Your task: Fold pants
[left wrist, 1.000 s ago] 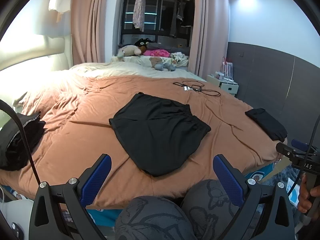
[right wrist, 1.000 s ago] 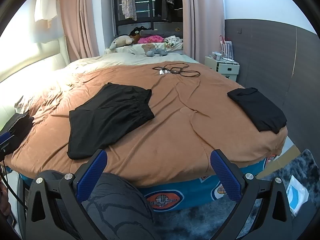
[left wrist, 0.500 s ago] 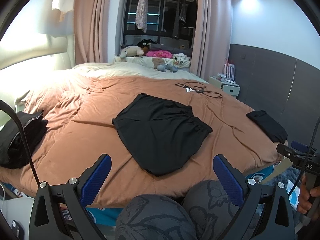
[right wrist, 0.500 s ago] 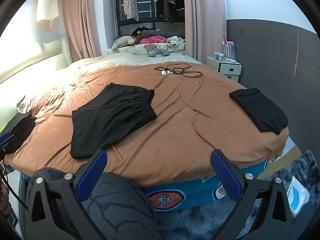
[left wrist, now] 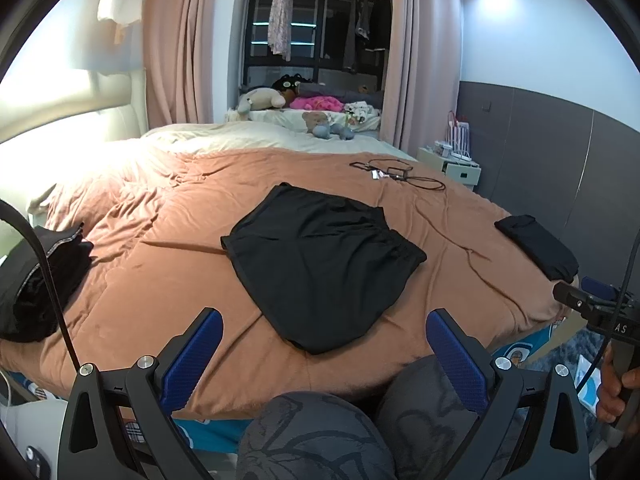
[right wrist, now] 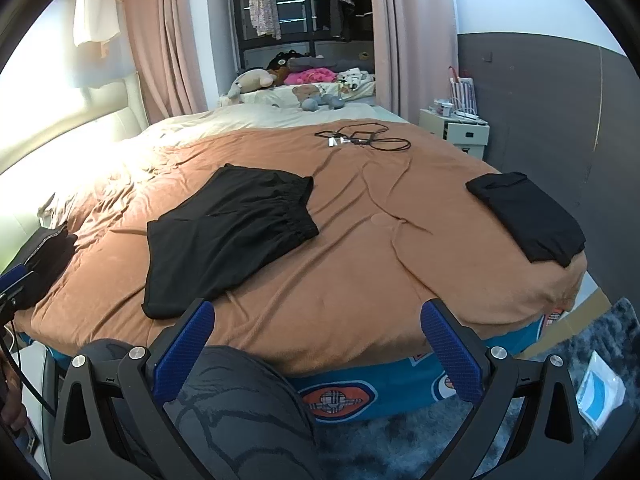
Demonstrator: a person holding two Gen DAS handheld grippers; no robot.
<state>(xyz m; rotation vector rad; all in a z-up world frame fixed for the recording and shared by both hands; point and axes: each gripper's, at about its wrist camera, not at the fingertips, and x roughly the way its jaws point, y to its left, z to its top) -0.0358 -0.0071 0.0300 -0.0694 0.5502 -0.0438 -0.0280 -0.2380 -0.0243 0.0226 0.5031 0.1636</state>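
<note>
Bedroom setting: a bed with a brown cover filled both views, with curtains and a dark window at the far end. Black pants lay spread flat near the middle of the bed, waistband toward the right, one leg hem toward the near edge. A folded black garment lay at the right edge, well apart from the pants; a dark pile sat at the left edge; a cable lay far off on the cover.

The left gripper and right gripper both hung short of the bed, above the person's knees, fingers spread wide and holding nothing. No fold had yet been started.

Risks from here: the thin fabric could bunch if only one layer were pinched. The soft, creased cover could be caught together with the hem. Uneven lifting by the two grippers would likely skew the fold line.
</note>
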